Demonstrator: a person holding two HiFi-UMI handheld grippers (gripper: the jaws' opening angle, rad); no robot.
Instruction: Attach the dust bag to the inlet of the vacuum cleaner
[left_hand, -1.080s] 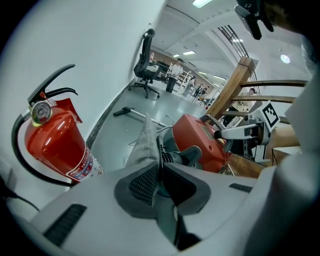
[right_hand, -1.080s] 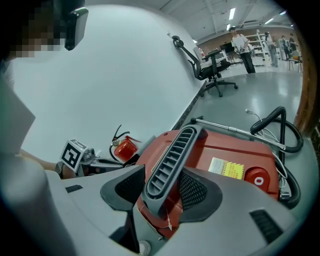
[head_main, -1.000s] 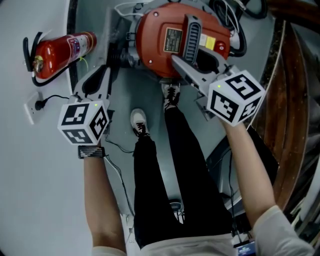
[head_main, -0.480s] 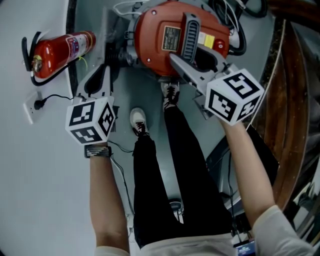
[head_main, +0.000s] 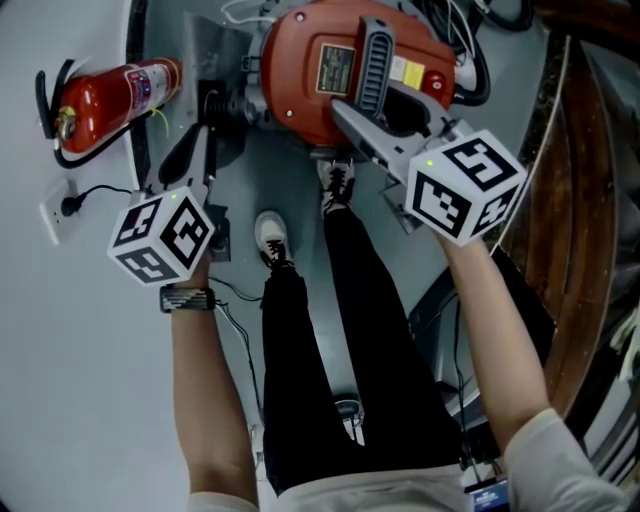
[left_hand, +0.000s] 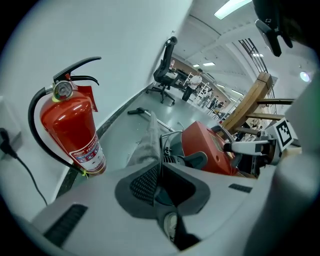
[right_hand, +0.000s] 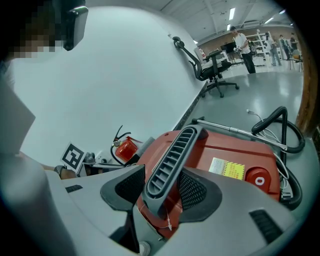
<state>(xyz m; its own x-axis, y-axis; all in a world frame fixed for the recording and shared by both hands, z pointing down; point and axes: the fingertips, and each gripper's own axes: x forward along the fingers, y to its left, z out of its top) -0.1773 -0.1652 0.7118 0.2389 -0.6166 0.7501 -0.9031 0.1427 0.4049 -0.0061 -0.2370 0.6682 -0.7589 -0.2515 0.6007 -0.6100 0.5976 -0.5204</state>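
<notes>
Head view: my left gripper (head_main: 198, 150) sits just left of the red vacuum cleaner (head_main: 310, 90), and my right gripper (head_main: 352, 118) is on its top.

Left gripper view: the jaws have just been closing and now pinch the grey dust bag (left_hand: 147, 142) beside the vacuum cleaner.

Right gripper view: the jaws clamp the vacuum cleaner's ribbed handle (right_hand: 172, 160).

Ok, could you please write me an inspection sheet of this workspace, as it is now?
Surface: grey floor.
Job's things: red vacuum cleaner; grey dust bag beside it.
Clutter: fire extinguisher by the wall.
Grippers: left gripper has just been closing and pinches the dust bag; right gripper shut on the vacuum's handle.
Cables: plug in wall socket; black hose behind the vacuum.
Surroundings: office chair, people far off.
</notes>
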